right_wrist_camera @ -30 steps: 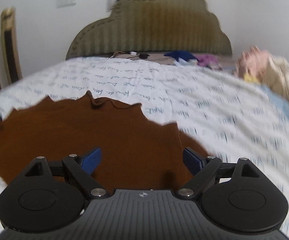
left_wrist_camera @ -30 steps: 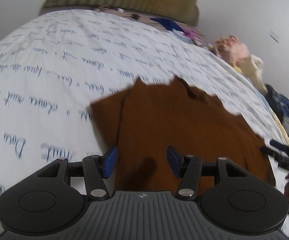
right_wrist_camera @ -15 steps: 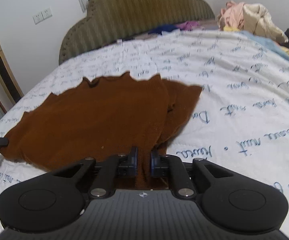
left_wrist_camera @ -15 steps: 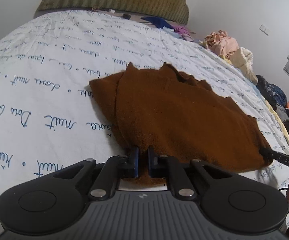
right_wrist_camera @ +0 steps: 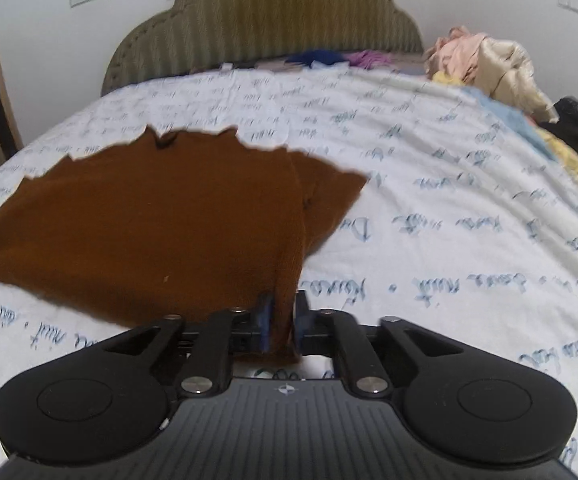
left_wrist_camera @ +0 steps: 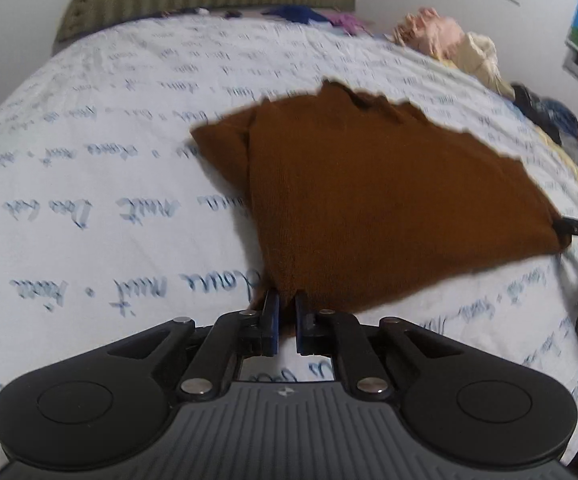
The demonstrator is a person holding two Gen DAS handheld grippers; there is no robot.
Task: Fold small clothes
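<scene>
One second ago both my grippers were open above the brown garment; half a second ago they had closed on its near hem. Now the left gripper has its jaws tight on the near left corner of the cloth, and the right gripper has its jaws tight on the near right corner, with a tongue of fabric hanging down between them. In the left view, the right tool shows at the far corner of the hem.

What changed since the last picture is the lift. The near edge no longer lies flat on the bed sheet. It rises toward each gripper and the cloth pulls into a taut wedge, while the neck end appears to rest on the bed, toward the headboard. The blur tells me the cloth is in motion.

I judge that the grasp has succeeded on both sides and the fold is beginning: the hem must next travel forward over the body toward the neckline. One sleeve sticks out sideways on the right. It may spoil a neat rectangle if I do not tuck it later.
</scene>
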